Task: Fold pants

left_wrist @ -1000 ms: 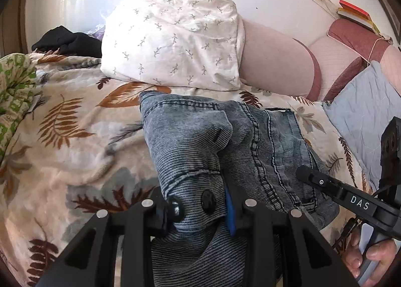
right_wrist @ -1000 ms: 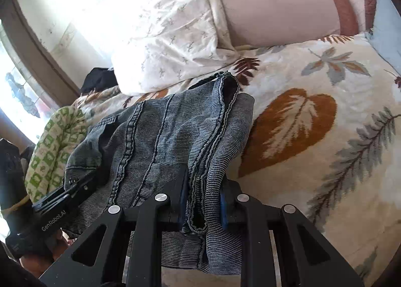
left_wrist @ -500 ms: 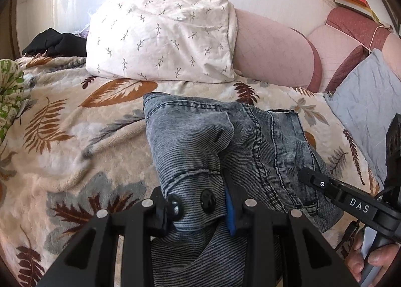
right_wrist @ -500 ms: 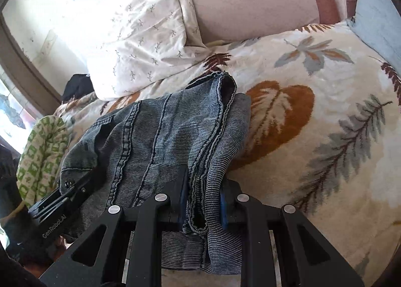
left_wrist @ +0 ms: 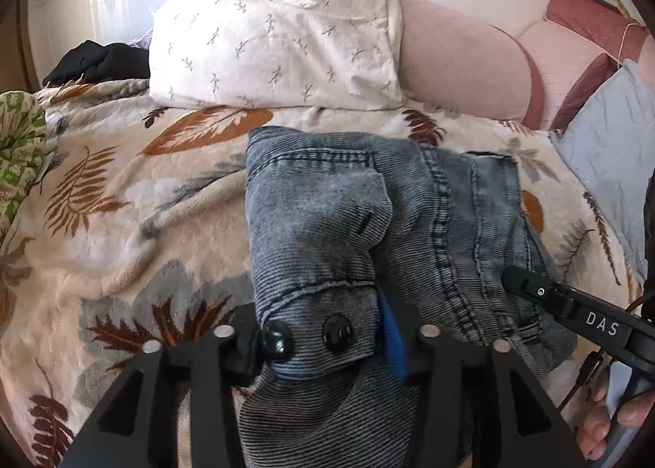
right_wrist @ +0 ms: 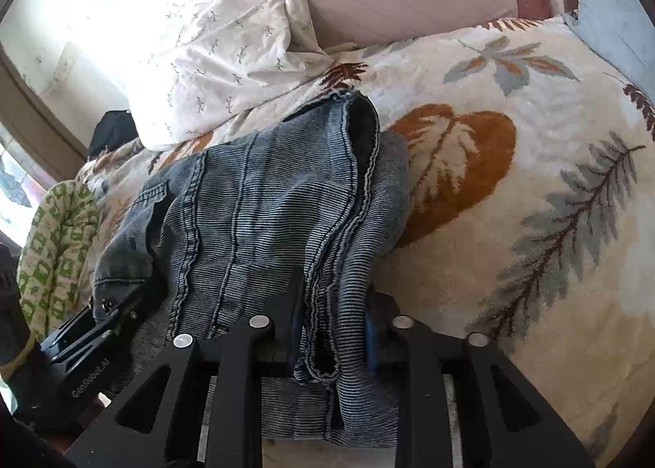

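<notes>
A leaf-print blanket [left_wrist: 123,222] is covering the bed. Left view: left gripper [left_wrist: 323,339] is clamping the jeans [left_wrist: 327,222] at the waistband; "DAS" is showing on the right gripper [left_wrist: 573,308]. Right view: it is pinching the jeans' near edge; "GenRobot.AI" is showing far left.

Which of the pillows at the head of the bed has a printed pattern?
The white pillow, with small grey sprigs. The pink bolster beside it and the grey-blue cushion are plain.

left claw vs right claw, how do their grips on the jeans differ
The left claw is shut on the buttoned waistband corner; the right claw is shut on bunched seamed edges with no button. The jeans lie between them on the leaf-print blanket. Both grip the near edge.
</notes>
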